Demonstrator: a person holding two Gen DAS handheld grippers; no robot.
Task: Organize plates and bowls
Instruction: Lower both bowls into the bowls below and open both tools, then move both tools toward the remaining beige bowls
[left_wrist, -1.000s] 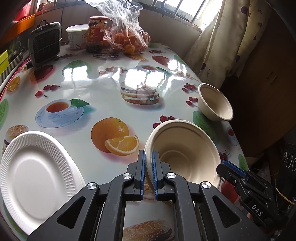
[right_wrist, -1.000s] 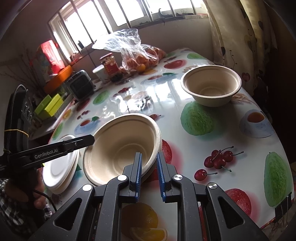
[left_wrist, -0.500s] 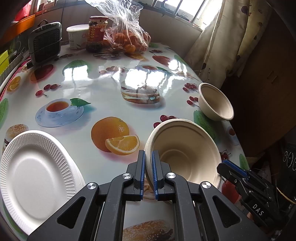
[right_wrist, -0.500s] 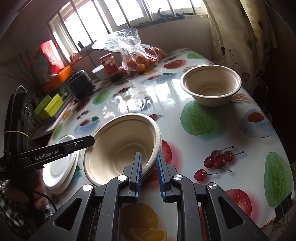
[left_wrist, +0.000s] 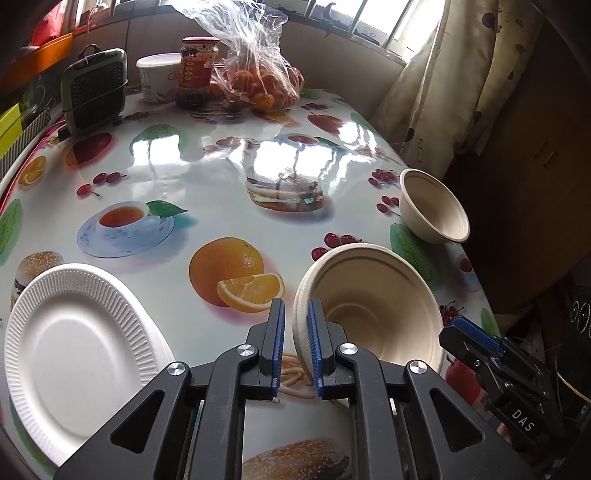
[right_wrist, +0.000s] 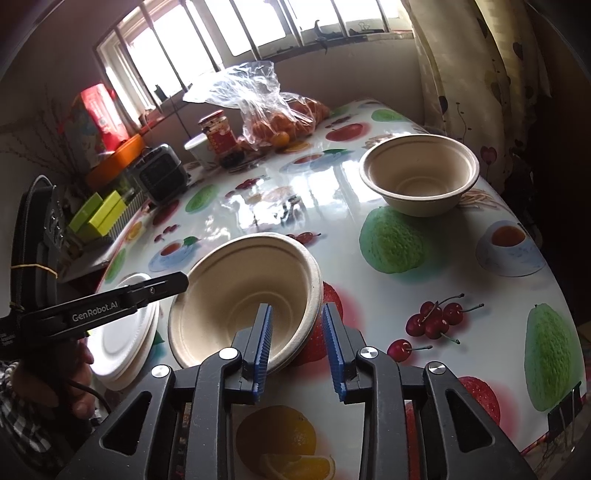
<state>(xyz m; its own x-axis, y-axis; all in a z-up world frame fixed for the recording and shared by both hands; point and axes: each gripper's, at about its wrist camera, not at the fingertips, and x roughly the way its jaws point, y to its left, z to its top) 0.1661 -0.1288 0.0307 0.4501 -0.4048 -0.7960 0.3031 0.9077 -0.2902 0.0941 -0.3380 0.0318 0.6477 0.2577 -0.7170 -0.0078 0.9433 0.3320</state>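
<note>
Fruit-print oilcloth covers the table (left_wrist: 221, 173) under the window. Your left gripper (left_wrist: 295, 347) and right gripper (right_wrist: 297, 350) both straddle the rim of the near bowl (right_wrist: 236, 295), 1 on each side, and both sets of jaws are opening: the left only slightly parted around the rim, the right clearly off it. That bowl looks set down beside the stacked white plates (left_wrist: 74, 339). Plates seem done; you still have 1 far bowl (right_wrist: 419, 177) standing well apart near the table's edge, probably to nest with this one.
</note>
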